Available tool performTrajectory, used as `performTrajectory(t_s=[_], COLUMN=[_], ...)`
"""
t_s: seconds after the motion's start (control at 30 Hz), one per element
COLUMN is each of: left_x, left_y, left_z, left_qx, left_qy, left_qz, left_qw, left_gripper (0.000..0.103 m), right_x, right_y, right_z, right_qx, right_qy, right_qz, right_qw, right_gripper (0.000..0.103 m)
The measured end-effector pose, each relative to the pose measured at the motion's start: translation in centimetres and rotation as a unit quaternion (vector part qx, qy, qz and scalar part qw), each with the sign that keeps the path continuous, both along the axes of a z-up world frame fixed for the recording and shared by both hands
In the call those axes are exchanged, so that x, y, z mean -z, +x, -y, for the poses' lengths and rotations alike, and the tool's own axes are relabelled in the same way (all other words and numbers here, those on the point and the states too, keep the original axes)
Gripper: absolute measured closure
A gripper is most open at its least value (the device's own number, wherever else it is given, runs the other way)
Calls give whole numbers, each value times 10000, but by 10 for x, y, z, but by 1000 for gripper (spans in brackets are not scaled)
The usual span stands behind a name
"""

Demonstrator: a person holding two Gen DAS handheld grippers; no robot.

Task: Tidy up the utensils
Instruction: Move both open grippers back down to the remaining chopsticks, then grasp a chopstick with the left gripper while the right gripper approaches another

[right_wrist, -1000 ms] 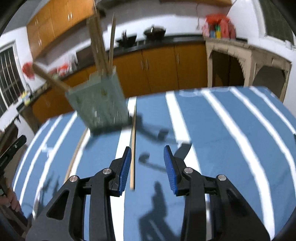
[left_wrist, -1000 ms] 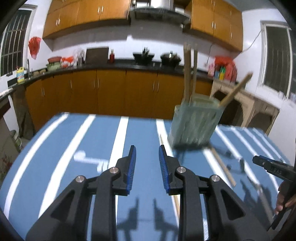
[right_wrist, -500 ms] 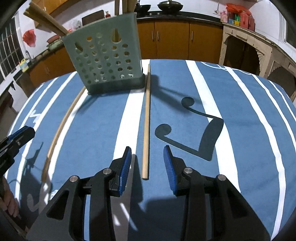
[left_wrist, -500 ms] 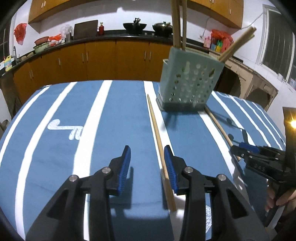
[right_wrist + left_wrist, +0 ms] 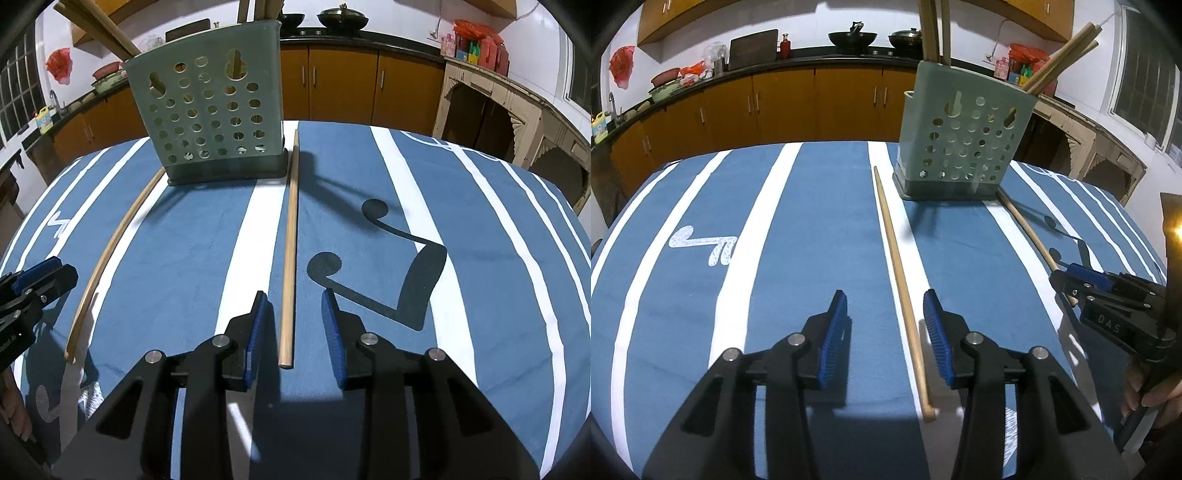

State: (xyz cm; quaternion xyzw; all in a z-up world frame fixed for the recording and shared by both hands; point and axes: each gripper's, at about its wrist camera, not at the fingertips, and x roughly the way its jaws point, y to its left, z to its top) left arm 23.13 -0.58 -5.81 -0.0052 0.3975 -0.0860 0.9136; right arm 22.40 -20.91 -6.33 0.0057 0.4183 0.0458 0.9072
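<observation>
- Left gripper (image 5: 884,328): fingers wide apart, holding nothing, low over the blue striped worktop (image 5: 798,229), well in front of the green holder (image 5: 964,136).
- Left chopstick (image 5: 900,284) lies flat on the cloth, far tip just beside the holder's left base corner, near end running between the left fingers, closer to the right pad (image 5: 936,332). Looks like the step in hand is grasping it.
- To do it well: shift slightly right so the stick is centred, go down until the pads straddle it, then close; a grip too near the end would likely let it swing on the lift.
- Holder stands upright at the far side of the worktop, several sticks already in it leaning outward.
- Right chopstick (image 5: 290,258) runs from the holder's right base corner toward the right gripper (image 5: 295,328); its near end sits between those fingers, nearer the left pad (image 5: 256,332).
- Right fingers also wide, nothing held; same centring advice applies.
- Both loose sticks need to go tip-down into the holder's open top.
</observation>
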Motion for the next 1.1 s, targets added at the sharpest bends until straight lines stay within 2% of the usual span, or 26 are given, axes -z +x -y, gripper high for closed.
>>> performTrajectory(t_s=[0.17, 0.37, 1.03, 1.1], left_x=[10, 14, 15, 16], left_y=[4, 8, 6, 5], left_z=[8, 8, 12, 13], left_qx=[11, -103, -66, -28], left_qy=[221, 325, 445, 456], left_qz=[-214, -347, -356, -350], left_qw=[9995, 9988, 9984, 9983], left_gripper=[61, 76, 76, 87], right_x=[0, 0, 0, 0], right_y=[1, 1, 2, 1], right_z=[0, 0, 0, 1], right_qx=[3, 3, 2, 17], right_qy=[16, 17, 12, 12], right_qz=[2, 0, -3, 0], right_qw=[10000, 10000, 10000, 10000], right_gripper=[71, 71, 71, 72])
